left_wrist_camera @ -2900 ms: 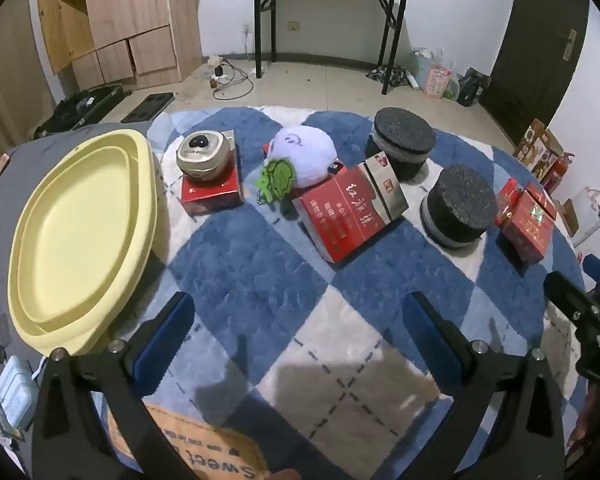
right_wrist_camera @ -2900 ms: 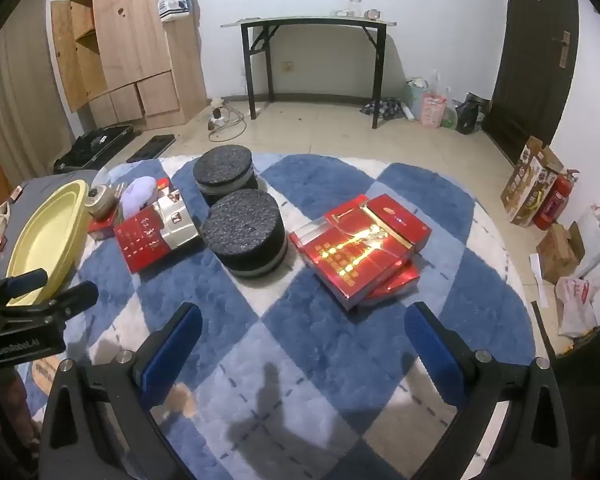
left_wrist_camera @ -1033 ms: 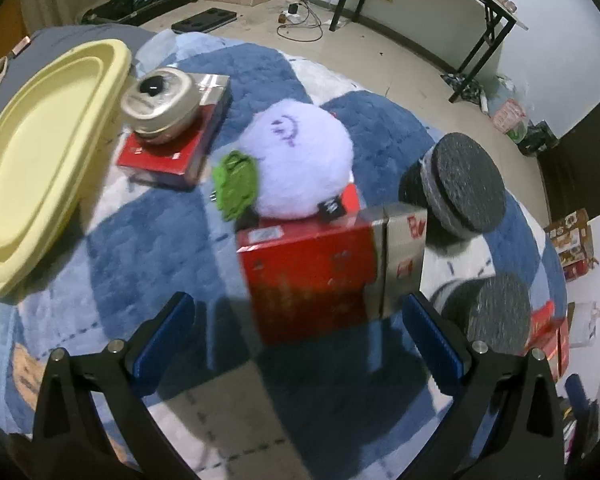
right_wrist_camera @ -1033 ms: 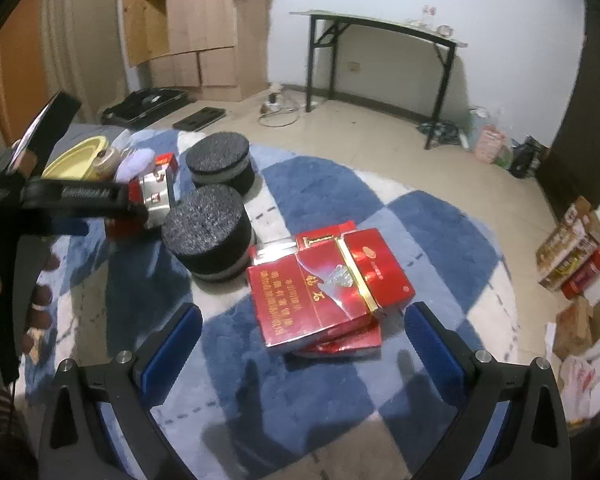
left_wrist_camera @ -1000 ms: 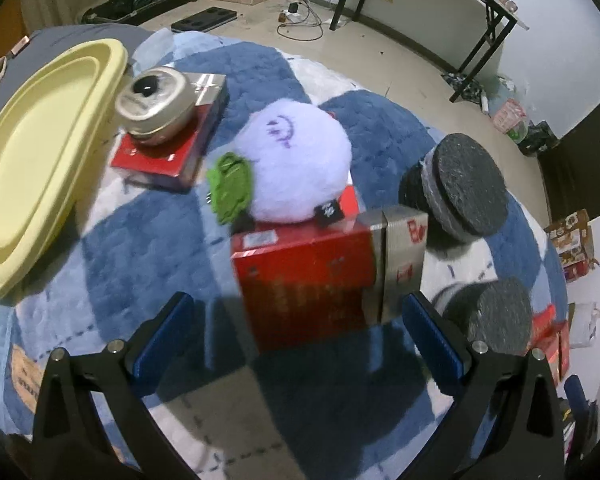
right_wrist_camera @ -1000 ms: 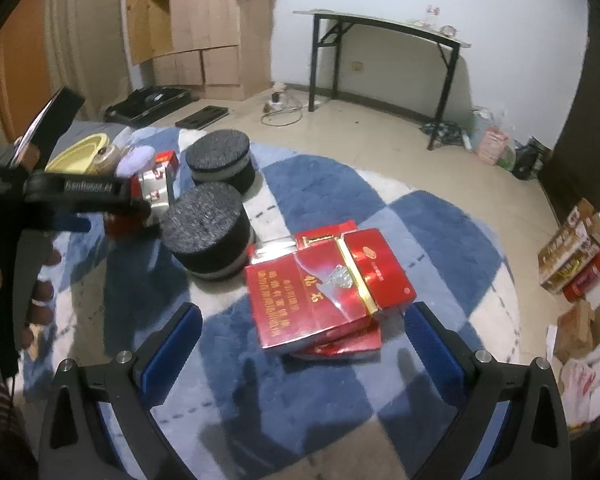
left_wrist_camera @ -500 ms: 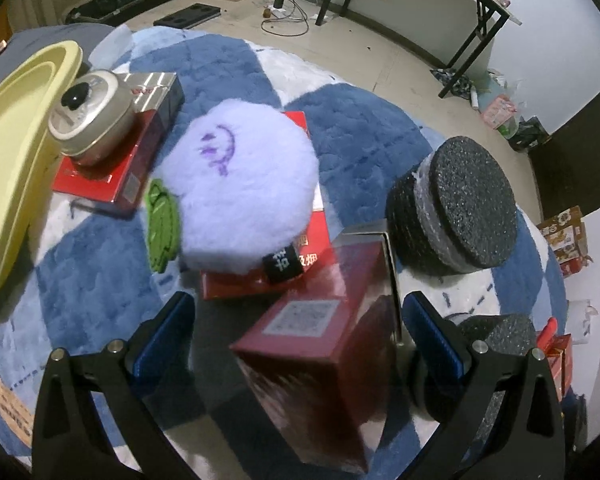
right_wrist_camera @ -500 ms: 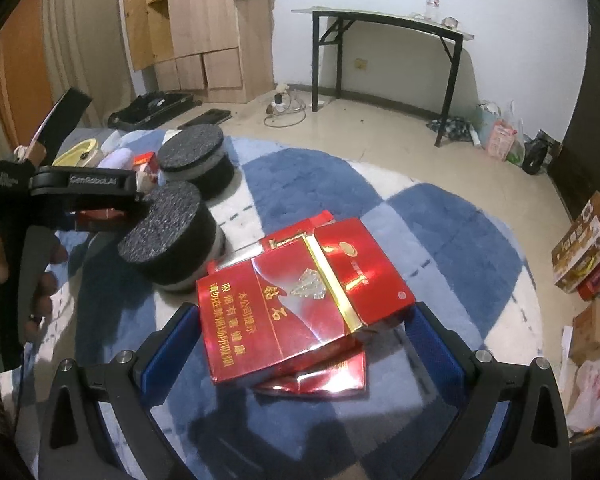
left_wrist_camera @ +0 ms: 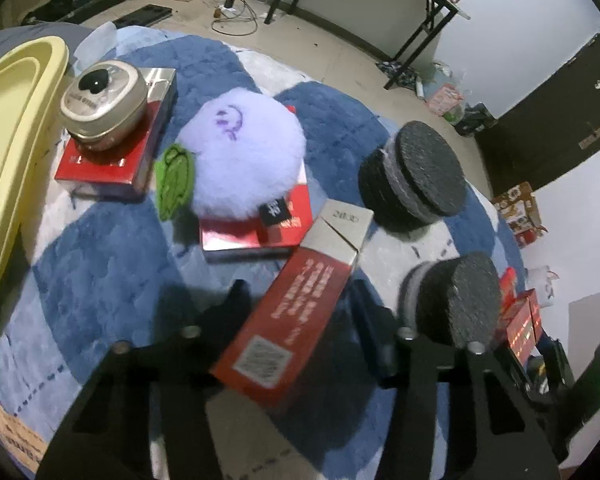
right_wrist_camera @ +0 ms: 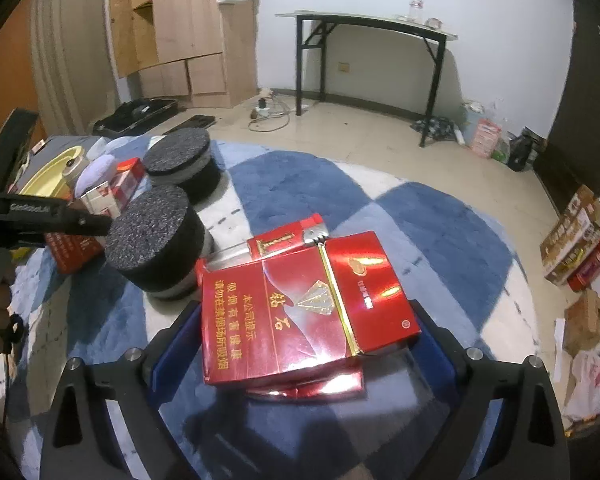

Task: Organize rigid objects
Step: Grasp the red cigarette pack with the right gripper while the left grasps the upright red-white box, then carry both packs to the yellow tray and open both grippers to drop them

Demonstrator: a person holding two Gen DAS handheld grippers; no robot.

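Where blue-white rug (right_wrist_camera: 308, 184) ends, tiled floor (right_wrist_camera: 380, 136)

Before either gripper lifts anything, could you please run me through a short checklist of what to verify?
1. Red and silver box sits between the left gripper jaws, which are closing: ok.
2. Left pads pressing firmly on that box: cannot tell, blurred.
3. Top red carton lies between the right gripper jaws, which are closing: ok.
4. Top red carton free of the cartons under it: cannot tell.
5. Near foam disc clear of the right gripper: ok.
6. Yellow tray has bare room: ok.
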